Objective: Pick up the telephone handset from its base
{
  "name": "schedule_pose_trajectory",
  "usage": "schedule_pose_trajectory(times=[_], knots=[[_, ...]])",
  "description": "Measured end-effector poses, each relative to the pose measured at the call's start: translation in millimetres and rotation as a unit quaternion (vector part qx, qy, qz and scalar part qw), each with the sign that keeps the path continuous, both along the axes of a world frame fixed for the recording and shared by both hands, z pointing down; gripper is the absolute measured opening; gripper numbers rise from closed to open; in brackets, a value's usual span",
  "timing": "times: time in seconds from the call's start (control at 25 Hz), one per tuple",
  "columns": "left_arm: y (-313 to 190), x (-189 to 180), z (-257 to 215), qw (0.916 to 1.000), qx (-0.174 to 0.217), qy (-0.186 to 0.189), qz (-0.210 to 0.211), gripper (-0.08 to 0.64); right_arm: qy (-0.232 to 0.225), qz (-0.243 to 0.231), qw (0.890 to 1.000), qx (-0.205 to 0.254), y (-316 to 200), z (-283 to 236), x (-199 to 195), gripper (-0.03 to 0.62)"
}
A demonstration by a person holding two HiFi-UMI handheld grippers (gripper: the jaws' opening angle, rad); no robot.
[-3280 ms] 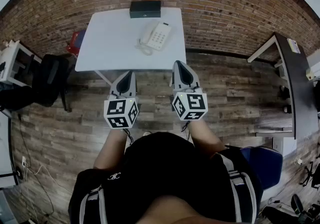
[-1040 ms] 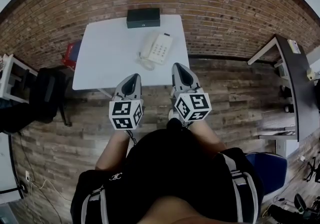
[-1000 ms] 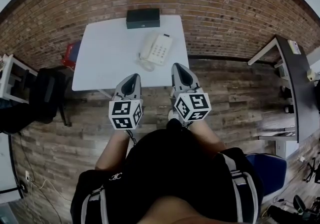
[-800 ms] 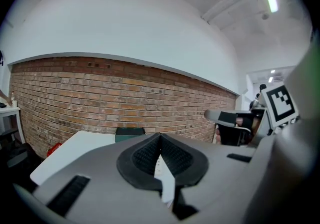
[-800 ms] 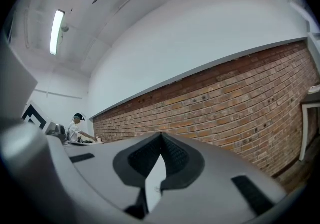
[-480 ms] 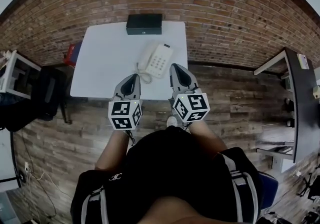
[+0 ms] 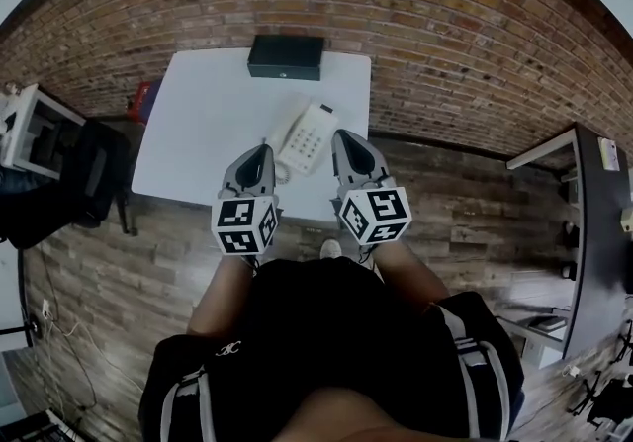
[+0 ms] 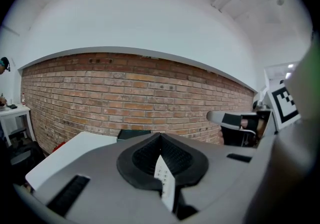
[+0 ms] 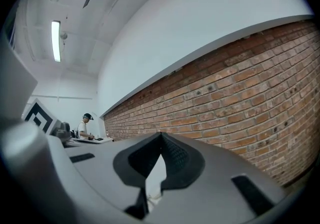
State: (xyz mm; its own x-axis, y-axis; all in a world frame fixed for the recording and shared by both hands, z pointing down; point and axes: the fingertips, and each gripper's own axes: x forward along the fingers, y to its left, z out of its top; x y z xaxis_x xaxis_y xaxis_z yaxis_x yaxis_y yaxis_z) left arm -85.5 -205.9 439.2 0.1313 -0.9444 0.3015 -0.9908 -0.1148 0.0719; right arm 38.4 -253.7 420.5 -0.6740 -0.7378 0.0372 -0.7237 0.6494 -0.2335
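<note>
**Change noted.** A second ago both grippers stood short of the table's near edge, over the floor. The left gripper (image 7: 259,155) and right gripper (image 7: 344,141) now reach over that edge, one on each side of the telephone (image 7: 309,136).

**Task item.** The telephone has not shifted on the table (image 7: 188,124). The handset (image 7: 288,127) sits in its cradle along the phone's left side, and its cord (image 7: 280,171) curls at the near end. A black box (image 7: 286,56) stands at the far edge by the brick wall.

**Grippers.** The left gripper's jaws are pressed together with nothing held, and only a sliver of keypad shows past them. The right gripper's jaws also meet at the tips and are empty. Neither gripper touches the phone.

**Assessment.** This is still the approach, and the lift has not begun. Whichever gripper takes the handset must first part its jaws, and the left one looks the nearer.
</note>
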Motion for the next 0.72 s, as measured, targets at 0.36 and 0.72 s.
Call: schedule_pose_trajectory(times=[0.36, 0.72], knots=[[-37, -11, 19, 0.9996, -0.024, -0.007, 0.013, 0.002, 0.006, 0.0, 1.0, -0.006, -38, 8, -14, -0.002], [-78, -31, 46, 0.9963, -0.059, -0.023, 0.059, 0.002, 0.019, 0.045, 0.999, -0.007, -61, 12, -26, -0.003]])
